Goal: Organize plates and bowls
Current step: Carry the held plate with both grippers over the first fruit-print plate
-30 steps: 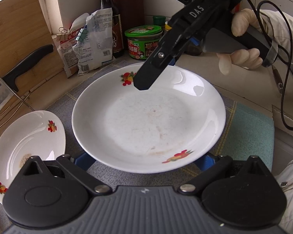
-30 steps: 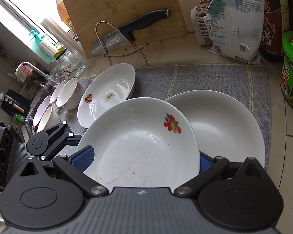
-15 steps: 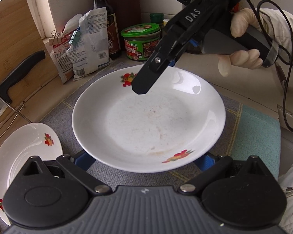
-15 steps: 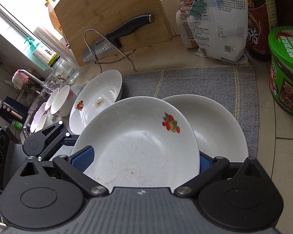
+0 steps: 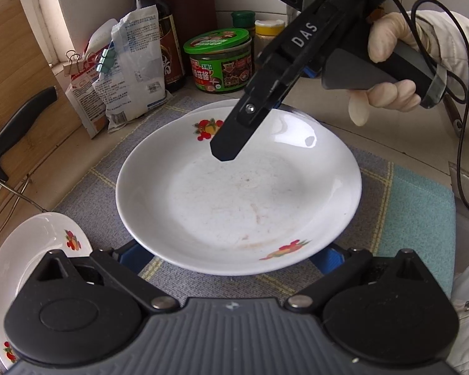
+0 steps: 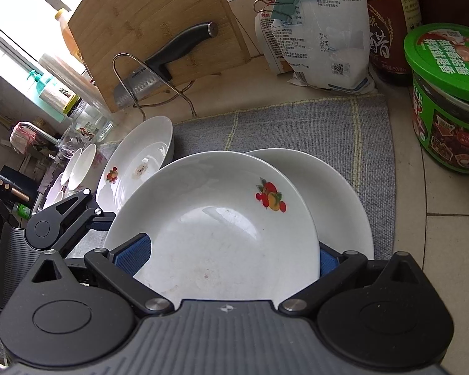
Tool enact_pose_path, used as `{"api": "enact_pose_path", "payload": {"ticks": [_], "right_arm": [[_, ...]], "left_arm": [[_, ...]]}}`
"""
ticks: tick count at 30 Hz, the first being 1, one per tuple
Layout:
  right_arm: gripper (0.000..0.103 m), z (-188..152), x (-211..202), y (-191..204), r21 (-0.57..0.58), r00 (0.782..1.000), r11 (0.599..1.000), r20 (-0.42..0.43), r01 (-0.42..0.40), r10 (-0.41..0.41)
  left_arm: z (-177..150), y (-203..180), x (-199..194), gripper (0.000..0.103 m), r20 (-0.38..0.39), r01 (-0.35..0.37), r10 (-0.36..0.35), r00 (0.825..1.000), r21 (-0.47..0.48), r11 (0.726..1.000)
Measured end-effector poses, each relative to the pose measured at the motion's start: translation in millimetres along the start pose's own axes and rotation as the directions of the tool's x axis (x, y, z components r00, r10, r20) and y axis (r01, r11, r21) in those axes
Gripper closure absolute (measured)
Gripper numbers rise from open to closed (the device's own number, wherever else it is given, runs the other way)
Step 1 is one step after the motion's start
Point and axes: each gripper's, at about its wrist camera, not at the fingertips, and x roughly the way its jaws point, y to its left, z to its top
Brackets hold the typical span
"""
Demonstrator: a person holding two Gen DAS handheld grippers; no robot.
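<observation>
Both grippers grip one plate (image 5: 238, 193): left gripper (image 5: 234, 257) at lower frame, right gripper (image 6: 233, 257) opposite, fingers closed on its rim.

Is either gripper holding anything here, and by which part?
Both hold one white fruit-print plate by opposite rim edges: the left gripper at one edge, the right gripper at the other.

The top plate (image 5: 234, 193) hid most of the plate under it (image 6: 337, 193). It also hid the blue pads (image 6: 131, 254) of the right gripper (image 6: 231, 259), so only their outer parts showed. In the left wrist view, the small plate (image 5: 31, 250) was cut off by the left edge and by the gripper body. The knife (image 6: 159, 62) blade sat partly behind a wire rack (image 6: 147, 72). The bowls (image 6: 78, 165) far off by the sink were too small to count.
</observation>
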Motion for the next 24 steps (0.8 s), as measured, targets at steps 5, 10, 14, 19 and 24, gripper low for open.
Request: {"api": "enact_pose_path", "payload": {"ticks": [5,10,14,19,24], "right_arm": [[0.000,-1.3,-1.2,-2.8,0.004,1.000,1.000,0.001,0.009,-0.009],[0.000,-3.7,-4.8,-5.2,0.011,1.000,1.000,0.003,0.012,-0.012],[0.000,-5.3,-6.6,-5.3,0.010,1.000,1.000,0.003,0.010,-0.010],[0.000,-7.3,-8.5,-5.3,0.012,1.000,1.000,0.003,0.008,-0.008],[0.000,-9.1,-9.7,-5.4,0.014,1.000,1.000,0.002,0.008,-0.008]], "left_arm": [[2.9,1.4,6.8,0.001,-0.019,0.009,-0.009,1.000,0.008,1.000],[2.9,2.5,9.7,0.001,-0.026,0.016,-0.016,1.000,0.013,1.000],[3.0,3.4,9.7,0.001,-0.036,0.010,-0.009,0.999,0.023,1.000],[2.1,4.2,8.2,0.001,-0.038,0.001,0.000,0.999,0.037,0.999],[2.1,3.3,4.6,0.001,-0.039,-0.003,0.005,0.999,0.043,0.999]]}}
